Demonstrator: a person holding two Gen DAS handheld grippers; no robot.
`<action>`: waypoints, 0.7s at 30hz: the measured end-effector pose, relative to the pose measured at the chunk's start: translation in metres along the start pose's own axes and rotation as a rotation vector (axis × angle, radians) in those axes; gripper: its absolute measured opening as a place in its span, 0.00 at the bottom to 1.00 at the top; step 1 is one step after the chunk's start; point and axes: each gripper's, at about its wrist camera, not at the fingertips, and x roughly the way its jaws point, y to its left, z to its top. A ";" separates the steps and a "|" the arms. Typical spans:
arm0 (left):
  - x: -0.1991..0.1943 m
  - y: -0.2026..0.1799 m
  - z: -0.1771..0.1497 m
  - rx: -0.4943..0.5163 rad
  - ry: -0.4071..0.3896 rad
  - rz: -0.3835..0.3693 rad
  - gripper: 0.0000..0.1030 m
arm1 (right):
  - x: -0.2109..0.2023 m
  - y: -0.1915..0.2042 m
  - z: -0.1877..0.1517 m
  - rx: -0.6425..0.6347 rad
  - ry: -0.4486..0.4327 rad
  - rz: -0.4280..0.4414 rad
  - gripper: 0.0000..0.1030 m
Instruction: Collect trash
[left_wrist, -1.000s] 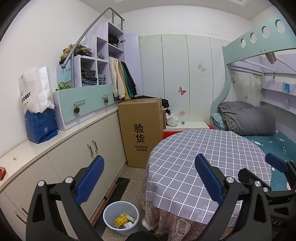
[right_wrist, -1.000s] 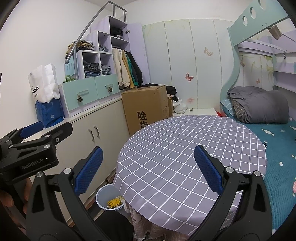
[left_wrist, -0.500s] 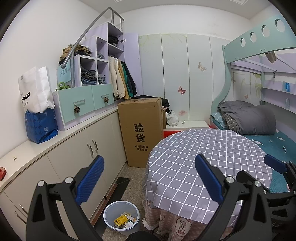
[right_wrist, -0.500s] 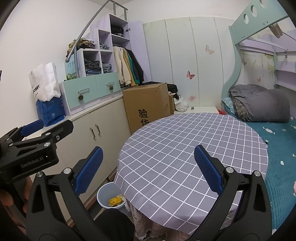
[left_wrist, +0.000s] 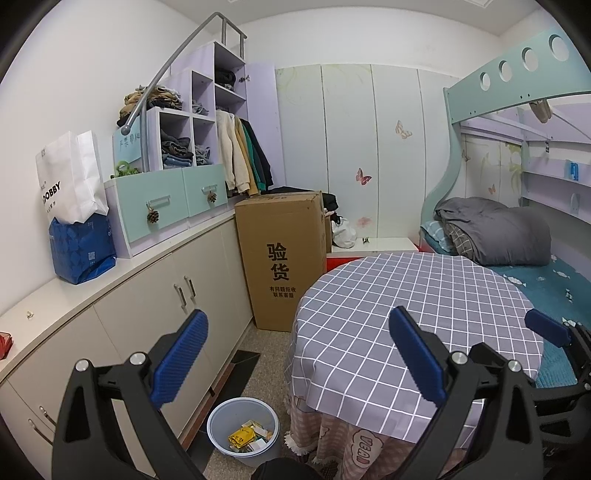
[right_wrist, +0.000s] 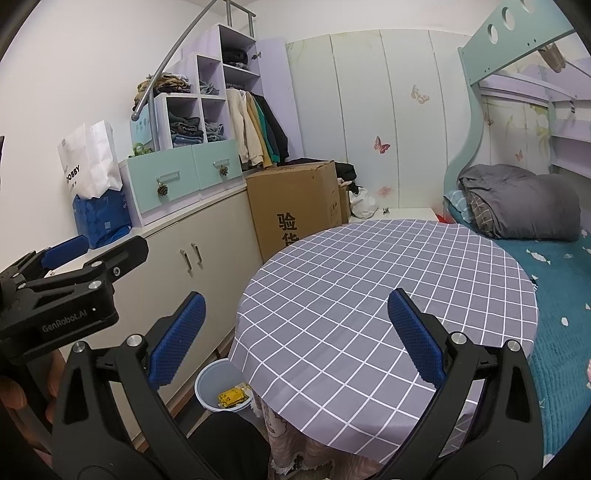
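- Both sets of jaws are standing wide apart and gripping nothing: the left gripper (left_wrist: 297, 354) is hanging over the near left edge of the bench, and the right gripper (right_wrist: 295, 334) is hanging over the middle of its top.
- In the right wrist view, the left gripper (right_wrist: 62, 291) is showing at the left side, with a hand (right_wrist: 14, 402) holding it from below.
- The round bench (right_wrist: 388, 280) is wearing a grey checked cloth, and nothing is lying on the part that shows.
- A pale blue bin (left_wrist: 242, 435) is sitting on the floor just beside the bench, between it and the low white cupboards (left_wrist: 155, 306).
- Trash (left_wrist: 243, 435) is lying inside the bin, a yellow wrapper among paler scraps.
- A tall cardboard box (left_wrist: 282, 258) is standing against the cupboards, behind the bench.
- A bed (right_wrist: 561, 266) with a teal sheet and a rolled grey quilt (right_wrist: 517, 201) is lying just beside the bench on the right.
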 end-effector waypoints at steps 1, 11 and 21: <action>0.000 0.000 0.000 -0.001 0.000 0.000 0.94 | 0.000 0.000 0.000 -0.001 0.001 0.000 0.94; 0.000 0.000 -0.002 0.001 0.007 0.000 0.94 | 0.001 0.002 -0.003 0.004 0.009 0.001 0.94; 0.000 0.000 -0.003 0.003 0.010 0.001 0.94 | 0.002 0.001 -0.005 0.004 0.017 0.003 0.94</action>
